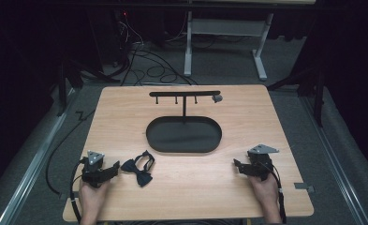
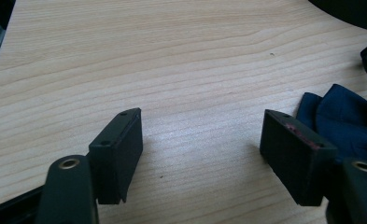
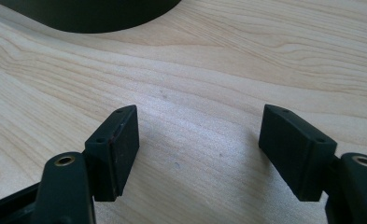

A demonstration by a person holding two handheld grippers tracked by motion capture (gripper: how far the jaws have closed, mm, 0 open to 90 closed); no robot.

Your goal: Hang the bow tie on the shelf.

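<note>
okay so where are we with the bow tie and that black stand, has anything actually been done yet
Nothing looks done yet. The bow tie lies loose on the table, in front of the stand and its oval base, whose bar carries no tie. Nothing is in hand: the left tool sits open just beside the tie, the right tool open over bare wood. Presumably picking up and hanging remain.

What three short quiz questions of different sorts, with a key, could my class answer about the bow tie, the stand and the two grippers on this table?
1. True or false: the bow tie hangs from the stand.
2. Which gripper is nearer the bow tie? A) left gripper B) right gripper
3. Fill in: the stand's post rises from a black ____ tray.

Key: 1. False; it lies on the table. 2. A. 3. Oval.
</note>
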